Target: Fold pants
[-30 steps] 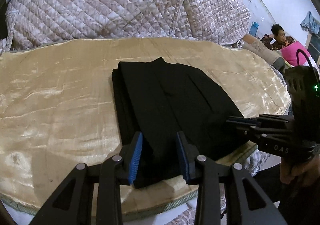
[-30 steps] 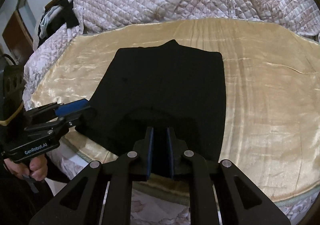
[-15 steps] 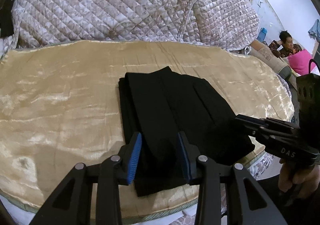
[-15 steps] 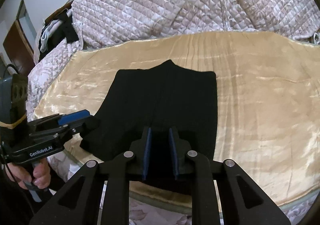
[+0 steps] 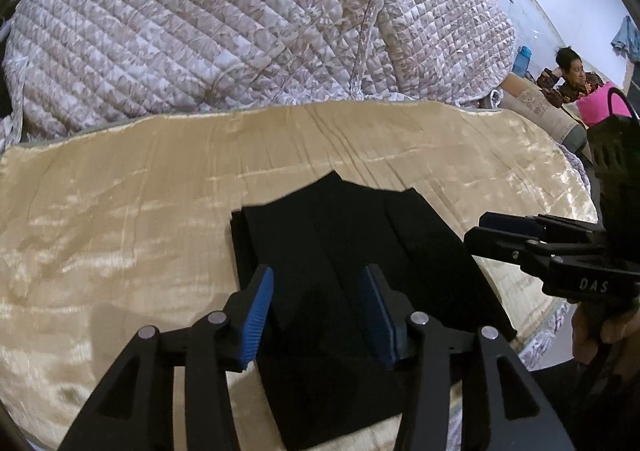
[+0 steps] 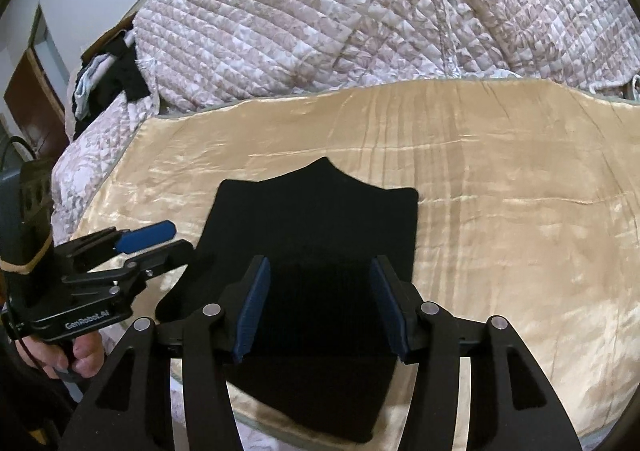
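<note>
1. Change from a second ago: the right tool point(image 6: 320, 307) was nearly pressed together low over the near edge of the pants point(image 6: 316, 251); its jaws are now opening, spread wide, with no cloth pinched. The pants show between the pads but lie flat below them.
2. The left tool point(image 5: 320, 311) was part-open and is opening wider; nothing is gripped, and dark fabric is visible below the gap.
3. Both views show more of the surface than before; the tools sit higher above the pants and farther back.
4. Pants: black, folded into a compact rectangle with a pointed peak on the far edge. They lie on the gold satin sheet point(image 6: 500, 211) covering the bed, at the sheet's near edge.
5. Edges: the pants' near corner comes almost to the sheet's near border.
6. Open room: bare sheet extends left, right and beyond the pants. The quilted blanket point(image 5: 240, 31) is heaped past the pants' far side, well apart from them.
7. A seated person point(image 5: 568, 75) is far behind the pants, to the right in the left wrist view.
</note>
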Tool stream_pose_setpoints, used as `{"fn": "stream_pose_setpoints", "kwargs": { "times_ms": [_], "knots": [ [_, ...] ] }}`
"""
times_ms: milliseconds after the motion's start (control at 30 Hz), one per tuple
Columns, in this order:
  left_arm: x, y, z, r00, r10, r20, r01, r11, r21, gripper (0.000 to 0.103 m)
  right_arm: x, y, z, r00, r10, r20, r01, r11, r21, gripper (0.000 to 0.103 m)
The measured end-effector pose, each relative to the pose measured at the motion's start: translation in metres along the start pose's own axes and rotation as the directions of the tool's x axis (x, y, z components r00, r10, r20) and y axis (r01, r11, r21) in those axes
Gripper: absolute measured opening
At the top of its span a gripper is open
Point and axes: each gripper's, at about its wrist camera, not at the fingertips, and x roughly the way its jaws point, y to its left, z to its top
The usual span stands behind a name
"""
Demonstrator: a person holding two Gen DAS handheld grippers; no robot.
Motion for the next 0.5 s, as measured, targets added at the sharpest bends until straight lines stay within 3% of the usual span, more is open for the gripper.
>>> {"fn": "stream_pose_setpoints", "kwargs": {
  "times_ms": [200,500],
  "knots": [
    [0.017,0.016,0.001,1.000,-0.018,-0.005,0.018,0.999,-0.038,0.053,0.012,-0.019,0.012,1.000,-0.002,-0.015,0.002,0.999,0.040,0.053],
    [0.038,0.047,-0.018,0.992,-0.106,-0.070,0.094,0.982,-0.161,0.057,0.035,-0.058,-0.002,0.996,0.048,-0.070,-0.032,0.977,0.211,0.053]
  ]
}}
